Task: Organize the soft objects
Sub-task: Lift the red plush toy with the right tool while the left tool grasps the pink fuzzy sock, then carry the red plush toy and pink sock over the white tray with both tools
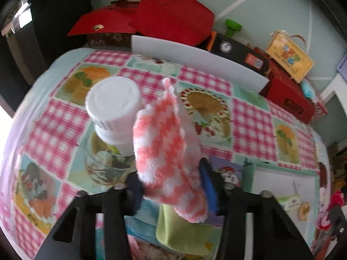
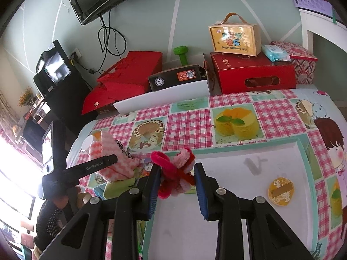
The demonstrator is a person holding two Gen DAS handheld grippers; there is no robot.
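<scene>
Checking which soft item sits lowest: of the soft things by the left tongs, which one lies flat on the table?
The light green cloth: it lies flat beneath the left tongs, while the pink-and-white knitted cloth is held up between them.

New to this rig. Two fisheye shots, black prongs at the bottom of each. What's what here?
No robot: a person holds a two-finger gripper in each hand, each with a camera looking along its fingers, so the prongs are the jaws. In the left wrist view, the left gripper is shut on a pink-and-white knitted cloth, lifted above a green cloth near a white-lidded jar. In the right wrist view, the right gripper grips a bundle of fuzzy pink and red pipe cleaners. Below is a patterned tablecloth; a round yellow tin lies on its white patch.
</scene>
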